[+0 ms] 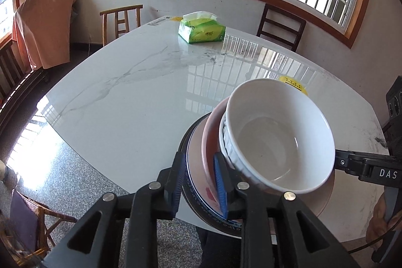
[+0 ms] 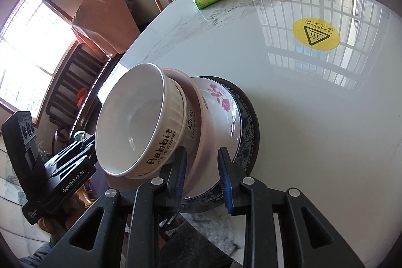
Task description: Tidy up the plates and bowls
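At the near edge of the glossy white marble table (image 2: 289, 97), a stack rests: a white ribbed ceramic bowl (image 2: 140, 122) lettered "Rabbit", nested in a pink bowl (image 2: 198, 117), on a rose-printed white plate (image 2: 221, 102) over a dark blue-patterned plate (image 2: 248, 127). The left gripper (image 1: 198, 182) and right gripper (image 2: 202, 175) straddle the plates' rims on opposite sides, jaws slightly parted, pads not visibly pressing. A green tissue pack (image 1: 202, 30) lies at the table's far side.
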Demonstrator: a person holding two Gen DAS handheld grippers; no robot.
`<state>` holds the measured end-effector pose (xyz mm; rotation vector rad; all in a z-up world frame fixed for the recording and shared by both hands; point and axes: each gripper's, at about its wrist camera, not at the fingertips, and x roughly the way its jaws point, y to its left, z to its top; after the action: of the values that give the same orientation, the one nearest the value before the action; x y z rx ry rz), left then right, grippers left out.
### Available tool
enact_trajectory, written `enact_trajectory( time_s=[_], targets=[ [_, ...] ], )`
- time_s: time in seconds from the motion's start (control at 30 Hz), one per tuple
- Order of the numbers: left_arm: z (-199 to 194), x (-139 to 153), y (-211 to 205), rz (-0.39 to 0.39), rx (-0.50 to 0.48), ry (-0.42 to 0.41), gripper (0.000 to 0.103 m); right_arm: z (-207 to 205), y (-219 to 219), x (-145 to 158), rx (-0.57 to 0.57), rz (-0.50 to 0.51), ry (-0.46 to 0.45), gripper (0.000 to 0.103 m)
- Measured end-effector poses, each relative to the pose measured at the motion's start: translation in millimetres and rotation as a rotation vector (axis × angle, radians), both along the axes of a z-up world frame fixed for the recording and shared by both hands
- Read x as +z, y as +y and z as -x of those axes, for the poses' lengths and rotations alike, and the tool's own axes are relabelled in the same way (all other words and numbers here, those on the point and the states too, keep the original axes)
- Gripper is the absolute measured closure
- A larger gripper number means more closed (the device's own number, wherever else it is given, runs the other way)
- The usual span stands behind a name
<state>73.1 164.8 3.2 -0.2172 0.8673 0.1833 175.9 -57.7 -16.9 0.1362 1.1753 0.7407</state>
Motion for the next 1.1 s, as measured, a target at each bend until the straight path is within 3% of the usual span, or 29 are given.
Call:
enact_trajectory(
  time_s=[0.13, 0.33, 0.47, 0.6, 0.73, 0.87, 1.1],
  targets=[
    [8, -2, 3, -0.009, 0.003, -0.034, 0.067, 4, -1, 0, -0.025, 0.000, -0.051, 0.071],
    [31, -1, -5, -0.128, 0.038, -0.103, 0.044, 26, -3, 10, -0.066, 0.007, -0.205, 0.065],
    [43, 1, -13, -0.176, 0.043, -0.137, 0.043, 45, -8, 20, -0.090, -0.015, -0.313, 0.057],
    [51, 4, -17, -0.163, 0.044, -0.153, 0.043, 55, -8, 26, -0.101, -0.001, -0.382, 0.056],
    [64, 5, -25, -0.165, 0.045, -0.169, 0.043, 68, -16, 26, -0.124, -0.011, -0.414, 0.050],
    [73, 4, -38, -0.185, 0.028, -0.173, 0.043, 86, -28, 21, -0.148, -0.085, -0.425, 0.049],
    [89, 2, -63, -0.226, 0.010, -0.199, 0.043, 121, -38, 16, -0.192, -0.119, -0.536, 0.042]
  ],
)
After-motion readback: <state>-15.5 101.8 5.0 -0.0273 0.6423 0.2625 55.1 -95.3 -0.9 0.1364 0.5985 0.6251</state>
